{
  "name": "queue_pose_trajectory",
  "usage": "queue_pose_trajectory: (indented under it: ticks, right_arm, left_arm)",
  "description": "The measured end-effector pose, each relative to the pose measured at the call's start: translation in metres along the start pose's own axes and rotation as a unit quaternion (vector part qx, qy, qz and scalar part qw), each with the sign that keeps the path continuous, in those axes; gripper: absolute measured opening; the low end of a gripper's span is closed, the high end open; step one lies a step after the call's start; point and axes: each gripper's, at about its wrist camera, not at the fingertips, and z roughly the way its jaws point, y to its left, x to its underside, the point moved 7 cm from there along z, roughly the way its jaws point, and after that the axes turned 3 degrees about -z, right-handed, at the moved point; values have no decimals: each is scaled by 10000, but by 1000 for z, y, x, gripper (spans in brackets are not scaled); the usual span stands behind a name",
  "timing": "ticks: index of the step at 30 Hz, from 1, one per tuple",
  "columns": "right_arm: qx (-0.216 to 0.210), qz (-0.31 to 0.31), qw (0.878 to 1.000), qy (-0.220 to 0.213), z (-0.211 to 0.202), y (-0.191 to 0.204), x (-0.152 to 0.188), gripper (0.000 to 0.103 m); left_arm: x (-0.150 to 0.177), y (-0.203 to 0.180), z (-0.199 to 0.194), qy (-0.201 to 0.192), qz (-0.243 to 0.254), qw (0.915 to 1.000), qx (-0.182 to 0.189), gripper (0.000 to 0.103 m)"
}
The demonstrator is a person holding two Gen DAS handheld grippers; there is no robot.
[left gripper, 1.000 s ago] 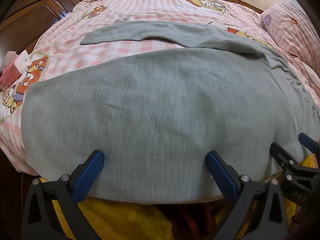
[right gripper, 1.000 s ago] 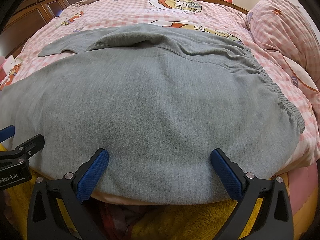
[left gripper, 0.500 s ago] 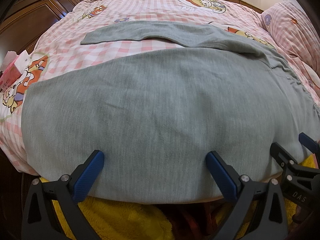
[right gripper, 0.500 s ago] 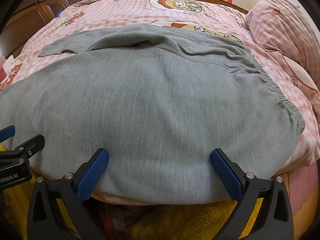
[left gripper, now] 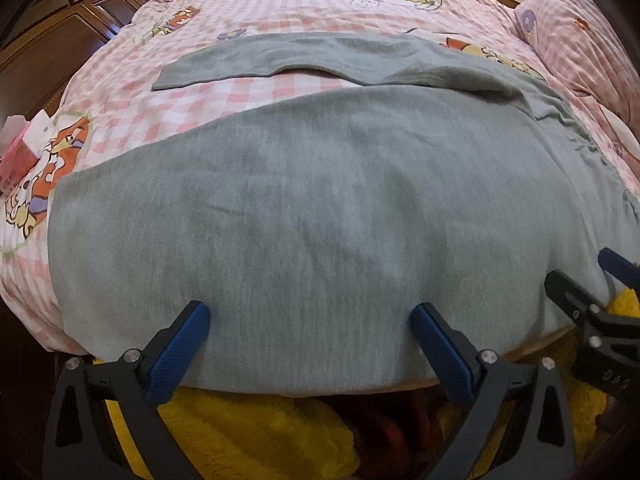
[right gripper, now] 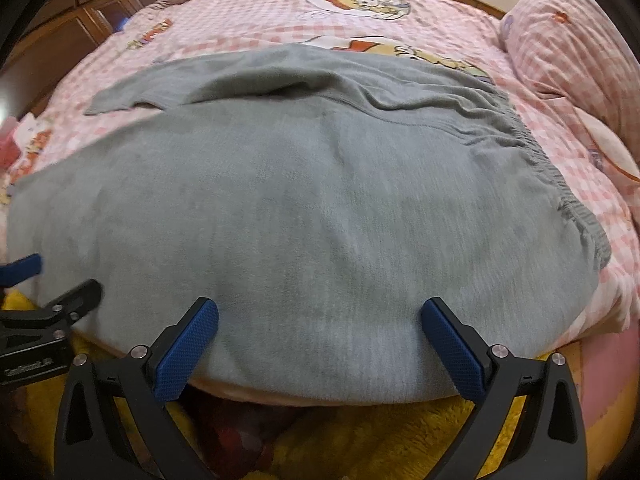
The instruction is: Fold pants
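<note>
Grey pants (left gripper: 320,200) lie spread flat on the pink checked bed (left gripper: 280,8). One leg runs across the near edge and the other leg (left gripper: 260,56) stretches to the far left. The elastic waistband (right gripper: 560,176) is on the right. My left gripper (left gripper: 310,328) is open, its blue pads (left gripper: 180,344) wide apart at the near edge of the near leg. My right gripper (right gripper: 320,320) is open too, at the near edge closer to the waist. Each view also shows the other gripper: the right gripper (left gripper: 588,276) and the left gripper (right gripper: 66,272). Nothing is held.
A pink checked pillow (right gripper: 568,40) sits at the far right. Dark wooden furniture (left gripper: 60,40) stands along the left side. A pink tissue box (left gripper: 16,148) lies at the bed's left edge. Yellow fuzzy fabric (left gripper: 240,432) is below the grippers.
Both views have shifted only slightly and are a little blurred now. The pants lie as before and both grippers stay open.
</note>
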Motion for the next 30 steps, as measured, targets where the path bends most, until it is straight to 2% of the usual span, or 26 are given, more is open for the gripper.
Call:
queue_pose_trajectory:
  ticks: [2, 7, 10, 14, 17, 24, 30]
  right_arm:
    - [-178, 44, 9998, -109, -10, -4, -8, 102]
    - [-171, 2, 9991, -383, -29, -21, -37, 102]
    - [-283, 132, 9988, -388, -28, -38, -58, 102]
    - [-225, 230, 9990, -320, -19, -63, -79, 102]
    - [-285, 320, 9987, -269, -12, -81, -92, 102]
    - [-131, 486, 9987, -80, 20, -126, -135, 102]
    - [-74, 616, 9980, 97, 48, -153, -161, 102]
  left_arm:
    - [-7, 1, -7, -67, 42, 10000, 49, 101]
    - [-42, 4, -21, -220, 43, 9995, 234, 101]
    - [-68, 3, -22, -246, 19, 9990, 383, 101]
    - [-104, 2, -17, -218, 14, 9982, 553, 101]
    - [-134, 0, -10, -197, 50, 9977, 640, 101]
    - [-198, -4, 25, -61, 129, 9985, 531, 101]
    - [-235, -1, 57, 85, 296, 9984, 468, 101]
